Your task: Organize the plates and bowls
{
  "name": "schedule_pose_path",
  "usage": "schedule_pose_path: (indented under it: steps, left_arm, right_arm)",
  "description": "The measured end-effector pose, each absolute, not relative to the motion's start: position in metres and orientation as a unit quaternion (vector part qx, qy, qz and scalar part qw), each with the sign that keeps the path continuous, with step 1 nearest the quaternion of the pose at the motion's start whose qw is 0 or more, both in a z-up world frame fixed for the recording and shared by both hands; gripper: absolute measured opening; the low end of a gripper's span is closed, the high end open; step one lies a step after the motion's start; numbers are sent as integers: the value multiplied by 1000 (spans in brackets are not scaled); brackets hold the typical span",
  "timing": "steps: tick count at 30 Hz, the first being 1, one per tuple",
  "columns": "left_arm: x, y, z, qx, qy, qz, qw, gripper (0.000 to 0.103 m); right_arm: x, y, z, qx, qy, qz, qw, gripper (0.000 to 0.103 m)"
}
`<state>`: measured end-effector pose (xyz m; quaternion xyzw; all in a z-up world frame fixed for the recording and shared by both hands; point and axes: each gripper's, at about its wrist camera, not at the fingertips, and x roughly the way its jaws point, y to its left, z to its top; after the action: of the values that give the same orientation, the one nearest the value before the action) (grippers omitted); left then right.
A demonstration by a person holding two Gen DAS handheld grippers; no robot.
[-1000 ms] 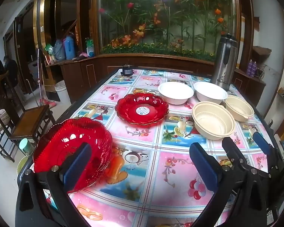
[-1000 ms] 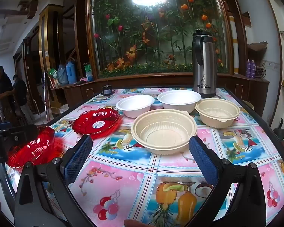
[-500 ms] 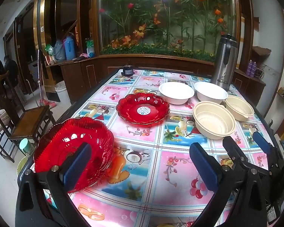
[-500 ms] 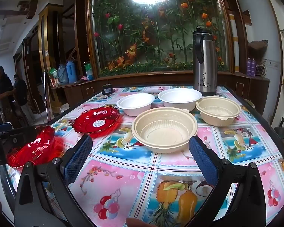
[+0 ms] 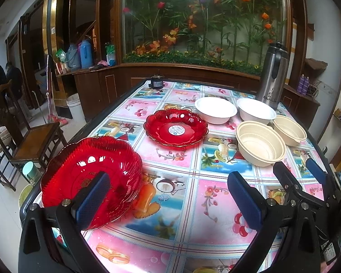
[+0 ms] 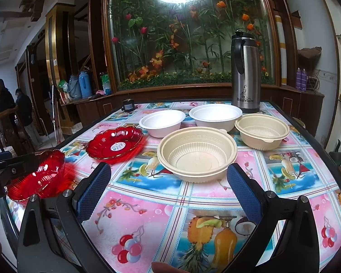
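Left tongs [image 5: 168, 198] and right tongs [image 6: 168, 191] are released, holding nothing. The near red plate [image 5: 91, 170] rests at the counter [image 5: 193, 216] corner; the large beige bowl [image 6: 196, 154] sits mid-counter.

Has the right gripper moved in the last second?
Yes, slightly. In its own view, the thermos and beige bowl sit a little higher in frame, so the open right gripper tilted or dipped slightly downward.

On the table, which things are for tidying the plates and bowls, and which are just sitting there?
For the job:
two red plates
two white bowls
two cream bowls

Just sitting there:
steel flask
small black gadget
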<state>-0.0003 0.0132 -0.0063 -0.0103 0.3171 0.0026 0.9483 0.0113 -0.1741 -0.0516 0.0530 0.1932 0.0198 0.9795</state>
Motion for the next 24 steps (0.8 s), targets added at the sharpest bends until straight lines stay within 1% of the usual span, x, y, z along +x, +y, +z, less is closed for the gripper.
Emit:
schedule_pose_path:
  steps: [13, 24]
  left_arm:
    - [0, 28, -11, -20, 320, 13, 947, 103]
    - [-1, 69, -14, -41, 321, 49, 945, 103]
  right_arm:
    - [11, -176, -49, 53, 206, 16, 977, 103]
    - [18, -172, -50, 43, 223, 7, 974, 103]
